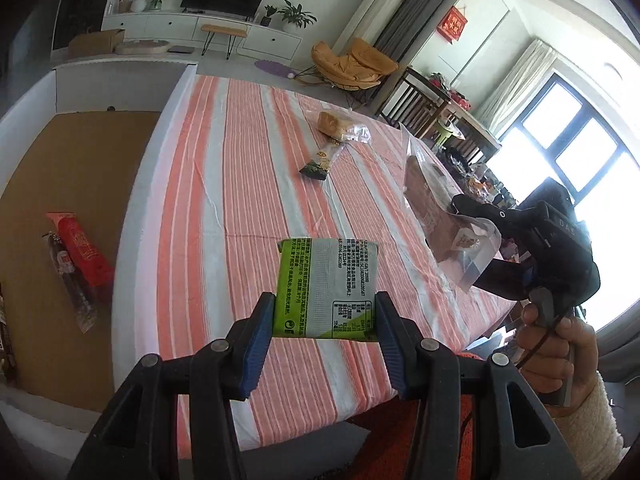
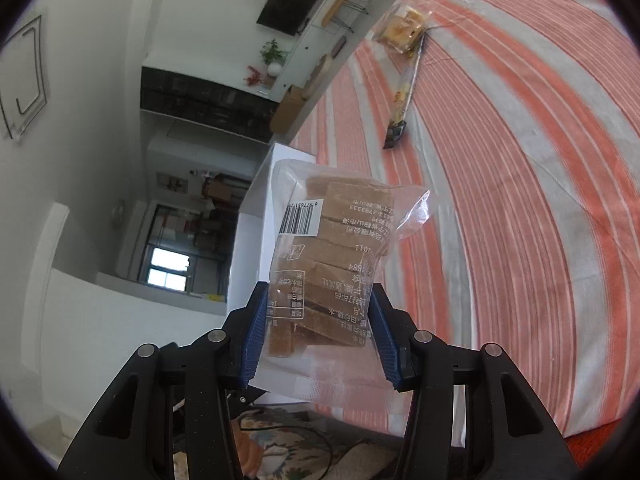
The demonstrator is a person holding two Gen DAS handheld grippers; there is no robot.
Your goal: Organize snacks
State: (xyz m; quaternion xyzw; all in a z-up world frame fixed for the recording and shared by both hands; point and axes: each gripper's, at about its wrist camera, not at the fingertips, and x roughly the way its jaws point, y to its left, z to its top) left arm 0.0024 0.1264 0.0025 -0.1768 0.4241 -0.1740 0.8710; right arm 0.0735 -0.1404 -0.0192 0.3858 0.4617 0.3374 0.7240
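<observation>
My left gripper (image 1: 325, 312) is shut on a green and silver snack packet (image 1: 327, 280), held above the striped tablecloth (image 1: 240, 184). My right gripper (image 2: 318, 312) is shut on a clear bag of brown sliced bread (image 2: 332, 256), held in the air beside the table; the bag also shows in the left wrist view (image 1: 436, 216), to the right. On the cloth farther off lie a clear-wrapped bun (image 1: 340, 125) and a long thin snack packet (image 1: 320, 162); both show in the right wrist view, the bun (image 2: 400, 30) and the thin packet (image 2: 404, 100).
A cardboard box (image 1: 68, 184) left of the table holds a red packet (image 1: 80, 248) and a dark sausage-like packet (image 1: 76, 288). A white box wall (image 2: 256, 216) shows behind the bread bag. A yellow chair (image 1: 352, 65) and dark wooden furniture (image 1: 424, 100) stand beyond the table.
</observation>
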